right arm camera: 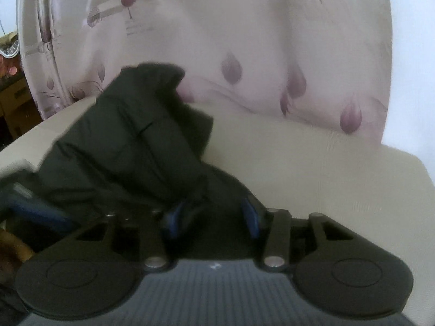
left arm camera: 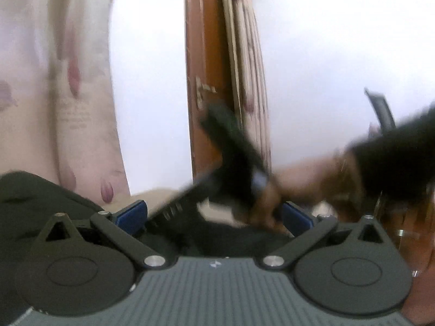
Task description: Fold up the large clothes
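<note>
The left gripper [left arm camera: 214, 214] stands with its blue pads [left arm camera: 131, 213] wide apart, nothing pressed between them. Just ahead of it, the person's right hand [left arm camera: 267, 203] crosses the gap, blurred, carrying the right gripper, whose dark body [left arm camera: 231, 146] slants up in front of a brown wooden door [left arm camera: 204, 68]. Dark cloth bulges at the left gripper's left side.

In the right wrist view the right gripper [right arm camera: 214, 216] has its pads apart too – dark fabric lies between and under them, though the blur hides whether they touch it; they do not pinch it. The dark jacket [right arm camera: 130, 141], quilted and bulky, lies heaped ahead and to the left of this gripper, one folded end reaching toward the far edge of the cream surface [right arm camera: 326, 168].

Ahead and to the right of the right gripper the cream surface is bare up to its rounded right-hand edge. Behind its far edge hangs a pale curtain with purple buds [right arm camera: 244, 40] – a white wall [left arm camera: 339, 40] shows beside it. Brown furniture sits at the far left.
</note>
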A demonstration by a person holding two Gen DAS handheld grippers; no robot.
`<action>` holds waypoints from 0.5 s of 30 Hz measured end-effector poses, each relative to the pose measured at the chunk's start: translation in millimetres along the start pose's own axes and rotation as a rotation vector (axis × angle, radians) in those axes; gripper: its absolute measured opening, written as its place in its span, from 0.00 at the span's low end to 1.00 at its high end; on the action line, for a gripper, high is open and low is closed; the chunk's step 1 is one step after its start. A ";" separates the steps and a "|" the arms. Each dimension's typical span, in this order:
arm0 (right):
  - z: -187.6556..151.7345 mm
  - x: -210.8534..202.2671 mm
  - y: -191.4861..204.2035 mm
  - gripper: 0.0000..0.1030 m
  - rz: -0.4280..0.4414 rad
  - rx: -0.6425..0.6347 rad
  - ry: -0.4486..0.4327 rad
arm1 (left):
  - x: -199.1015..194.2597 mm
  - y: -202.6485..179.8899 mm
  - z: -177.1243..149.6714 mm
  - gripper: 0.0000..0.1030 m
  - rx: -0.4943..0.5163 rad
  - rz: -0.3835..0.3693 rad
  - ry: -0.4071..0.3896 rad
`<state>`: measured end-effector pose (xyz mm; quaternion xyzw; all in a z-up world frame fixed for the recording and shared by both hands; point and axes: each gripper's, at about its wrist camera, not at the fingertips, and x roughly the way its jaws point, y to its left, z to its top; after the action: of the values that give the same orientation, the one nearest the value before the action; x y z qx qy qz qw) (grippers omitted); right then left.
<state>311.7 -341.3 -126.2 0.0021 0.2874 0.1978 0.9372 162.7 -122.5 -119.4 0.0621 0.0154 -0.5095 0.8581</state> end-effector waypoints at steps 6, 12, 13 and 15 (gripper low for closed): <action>-31.2 10.2 -35.1 0.64 0.120 0.138 -0.110 | -33.0 58.9 7.1 1.00 -0.330 0.103 0.035; -35.3 16.1 -47.1 0.89 0.142 0.232 -0.111 | -15.6 69.9 -20.6 1.00 -0.400 0.139 0.038; -34.1 12.0 -45.9 0.89 0.125 0.242 -0.109 | -12.0 67.2 -20.6 1.00 -0.376 0.143 0.038; -29.0 -6.2 -40.2 0.89 0.047 0.236 -0.134 | -12.3 65.7 -23.7 1.00 -0.371 0.142 0.023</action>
<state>306.2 -383.8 -151.8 0.1321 0.2453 0.1840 0.9426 215.2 -77.8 -135.8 -0.0906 0.1143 -0.4353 0.8884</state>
